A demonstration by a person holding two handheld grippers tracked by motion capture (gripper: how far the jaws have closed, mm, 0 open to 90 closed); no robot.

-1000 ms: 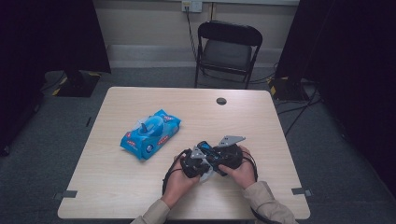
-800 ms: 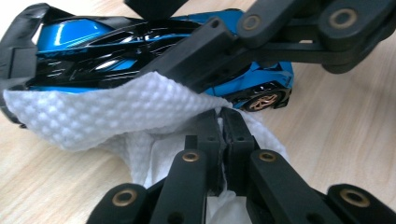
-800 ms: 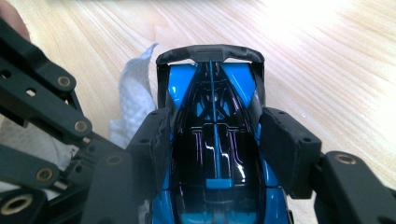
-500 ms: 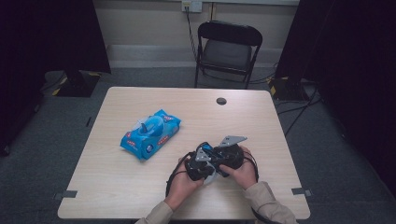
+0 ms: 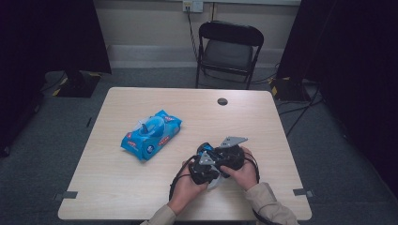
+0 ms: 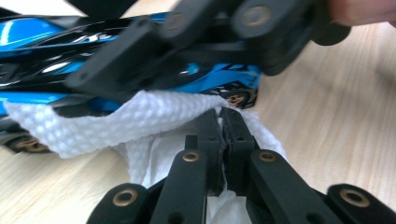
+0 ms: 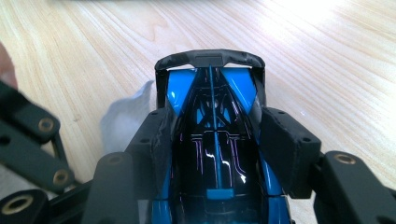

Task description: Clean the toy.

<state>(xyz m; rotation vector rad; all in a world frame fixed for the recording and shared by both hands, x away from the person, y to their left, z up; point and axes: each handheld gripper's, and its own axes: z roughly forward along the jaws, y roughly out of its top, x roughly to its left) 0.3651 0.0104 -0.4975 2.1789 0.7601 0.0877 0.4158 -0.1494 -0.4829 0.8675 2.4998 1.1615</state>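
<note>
A blue and black toy car [image 7: 212, 93] sits nose-away between the jaws of my right gripper [image 7: 217, 135], which is shut on its body. My left gripper [image 6: 221, 126] is shut on a white wipe [image 6: 116, 123] pressed against the car's side [image 6: 219, 77]. In the high view both grippers meet near the table's front edge, the left gripper [image 5: 202, 168] beside the right gripper [image 5: 230, 157], with a corner of the wipe [image 5: 213, 180] hanging below them. The wipe [image 7: 123, 119] also shows at the car's left in the right gripper view.
A blue pack of wipes [image 5: 151, 133] lies left of centre on the wooden table [image 5: 281, 140]. A small black round disc [image 5: 222, 101] sits near the far edge. A black folding chair [image 5: 230, 49] stands behind the table, with cables on the floor at the right.
My left gripper with the wipe has moved slightly right, closer against the car held by the right gripper. The wipe pack has not moved.
</note>
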